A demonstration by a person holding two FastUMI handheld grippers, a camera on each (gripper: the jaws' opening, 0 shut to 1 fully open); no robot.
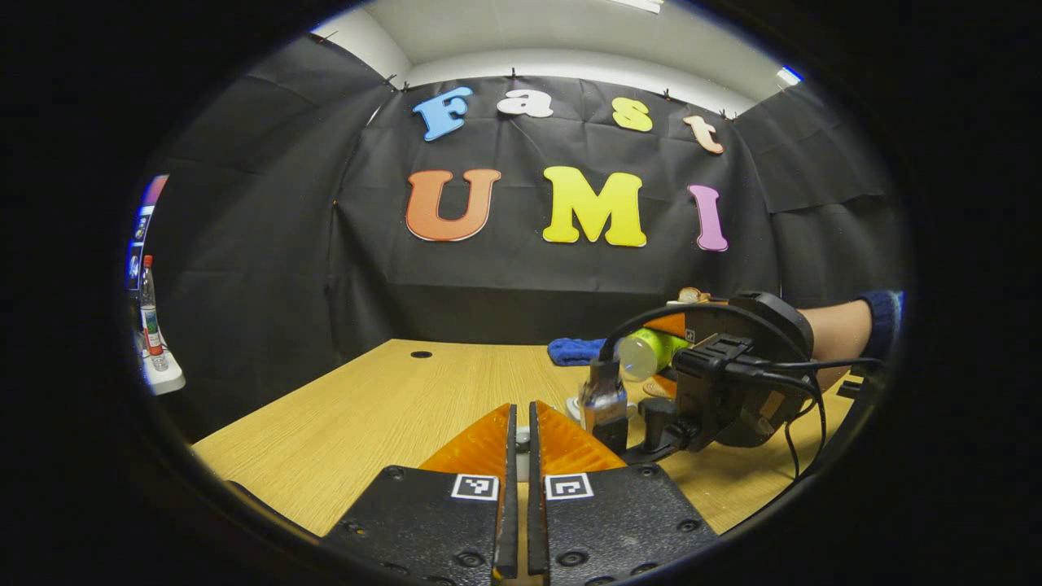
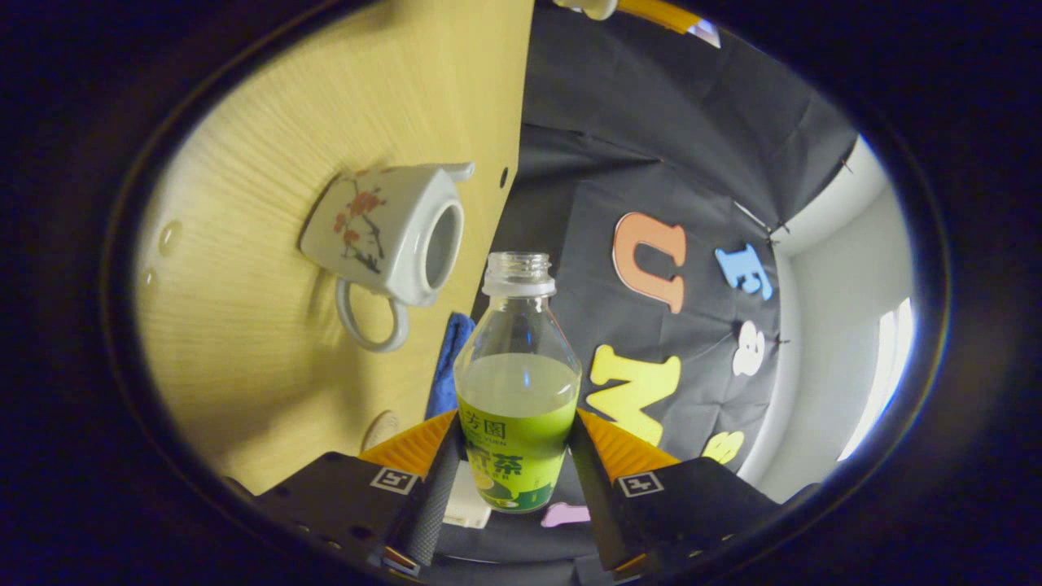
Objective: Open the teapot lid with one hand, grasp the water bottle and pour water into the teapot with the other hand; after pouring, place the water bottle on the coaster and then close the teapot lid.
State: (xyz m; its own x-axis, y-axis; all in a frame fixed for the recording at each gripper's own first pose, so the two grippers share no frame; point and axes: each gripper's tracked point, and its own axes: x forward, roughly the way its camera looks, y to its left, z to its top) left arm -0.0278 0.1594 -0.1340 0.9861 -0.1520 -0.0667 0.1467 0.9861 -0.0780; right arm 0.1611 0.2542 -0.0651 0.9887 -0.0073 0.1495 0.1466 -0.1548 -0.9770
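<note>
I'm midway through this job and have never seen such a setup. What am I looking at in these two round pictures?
There is no robot. A person holds a two-finger gripper in each hand, and each carries a fisheye camera looking along its jaws. The left gripper view shows the left gripper over the wooden table, jaws nearly closed on something small, probably the teapot lid. The right gripper view is rolled sideways. In it the right gripper clamps the uncapped, part-full water bottle near the open white teapot. A blue cloth lies behind.
</note>
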